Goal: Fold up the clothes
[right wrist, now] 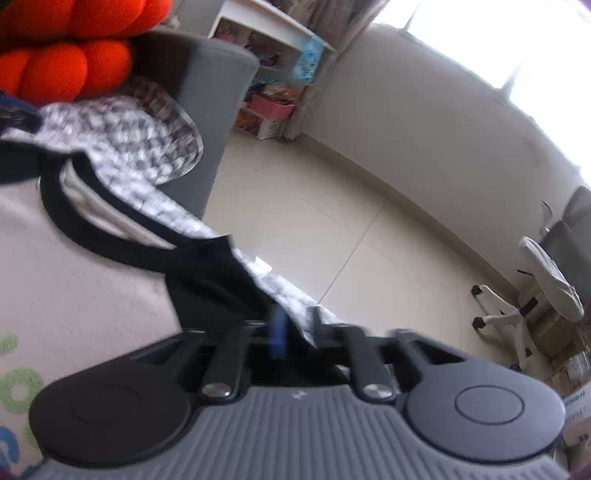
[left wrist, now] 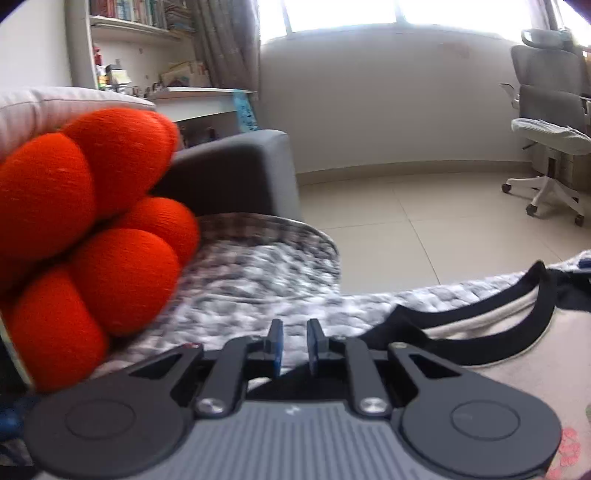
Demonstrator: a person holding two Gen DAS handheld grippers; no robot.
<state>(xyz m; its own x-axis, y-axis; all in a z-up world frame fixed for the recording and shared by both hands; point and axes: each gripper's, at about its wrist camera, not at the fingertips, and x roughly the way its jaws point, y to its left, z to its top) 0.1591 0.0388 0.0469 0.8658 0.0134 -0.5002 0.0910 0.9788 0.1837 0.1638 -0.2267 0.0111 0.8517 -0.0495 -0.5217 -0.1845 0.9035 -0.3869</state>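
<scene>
The patterned grey-and-white quilt (left wrist: 266, 273) covers the sofa seat, and its rounded front edge hangs over bare pale floor tiles (left wrist: 406, 221) that run clear to the wall under the bright window (left wrist: 369, 14). At the far end the dark grey sofa arm (left wrist: 243, 166) closes off the seat, and a knotted orange cushion (left wrist: 85, 229) bulges in right beside it, crowding that corner. Across the open floor an office chair (left wrist: 546, 122) stands on its white wheeled base near the wall, well apart from the sofa, and a white desk with shelves (left wrist: 192, 99) sits behind the sofa arm. The garment (left wrist: 491, 343), pale pinkish cloth with a black neckband (left wrist: 461, 314), lies spread on the quilt close to the front edge, its neck opening turned toward the floor side. The left gripper (left wrist: 295, 345) hovers over the quilt just beside the neckband, its blue pads (left wrist: 275, 343) standing a narrow gap apart with nothing between them that I can make out. The right gripper (right wrist: 297, 332) is blurred; its blue pad (right wrist: 279, 332) and the other finger stand a moderate gap apart, right at a black sleeve or shoulder of the garment (right wrist: 210, 273) where it meets the quilt's edge (right wrist: 280, 291), but whether the fingers pinch the cloth I cannot tell.
</scene>
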